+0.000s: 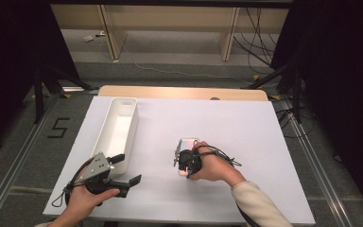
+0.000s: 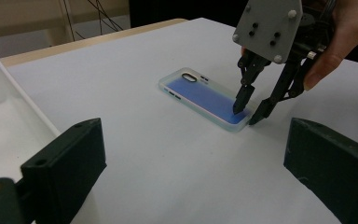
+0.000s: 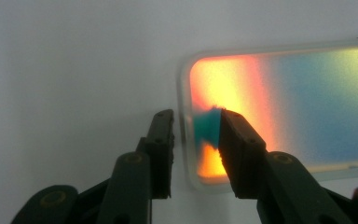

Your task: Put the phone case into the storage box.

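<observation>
My right gripper (image 3: 193, 128) has its fingers narrowed astride the short end wall of the case (image 2: 205, 97) lying flat mid-counter (image 1: 246, 118) – not yet pinching it, I judge – so a thin, slick rim (iridescent plastic) could slip free or skid, while the left gripper (image 2: 191, 172) waits wide, empty.

A single black figure "5" (image 1: 58, 127) marks the grey floor (image 1: 38, 156) at the left of the high view, beside the table's left edge. It is the only readable sign in the scene.
</observation>
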